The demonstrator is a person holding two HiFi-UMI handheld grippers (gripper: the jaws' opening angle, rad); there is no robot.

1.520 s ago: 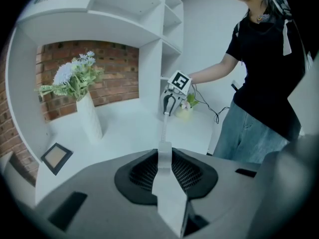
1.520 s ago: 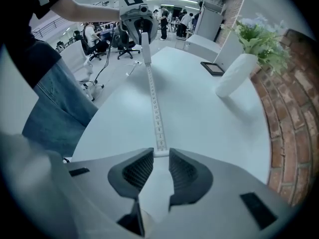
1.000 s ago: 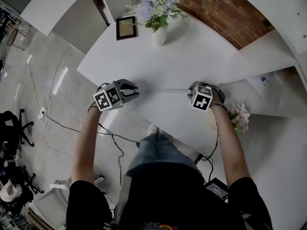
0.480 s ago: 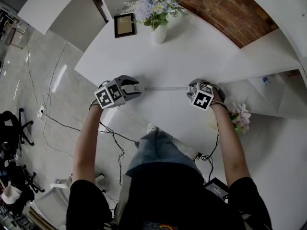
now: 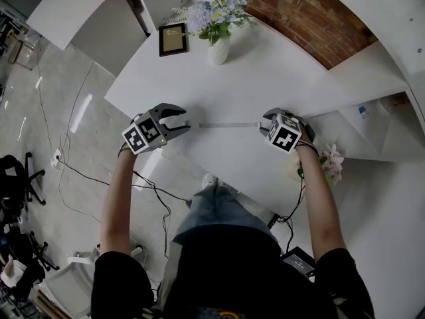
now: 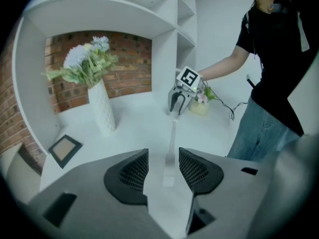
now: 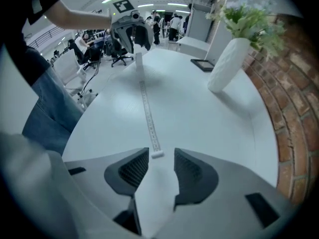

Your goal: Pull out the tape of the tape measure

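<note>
A thin pale tape (image 5: 229,124) lies stretched across the white table (image 5: 265,72) between my two grippers. My left gripper (image 5: 186,118) is at its left end. In the left gripper view the small pale tape measure case (image 6: 168,169) rests on the table between the jaws of the left gripper (image 6: 163,156), with a gap on each side; those jaws are opening. My right gripper (image 5: 262,123) is at the tape's other end. In the right gripper view the tape's end tab (image 7: 157,155) lies just beyond the tips of the right gripper (image 7: 160,152), untouched; its jaws are opening too.
A white vase of flowers (image 5: 219,48) and a dark picture frame (image 5: 174,38) stand at the table's far side, in front of a brick wall (image 5: 312,12). A small flower pot (image 5: 330,161) sits at the right. White shelves (image 5: 372,78) surround the table; cables lie on the floor (image 5: 66,151).
Both grippers' jaws have spread apart and let go of the tape measure and the tape end. The left gripper has drawn back a little to the left. The tape stays stretched out on the table.
</note>
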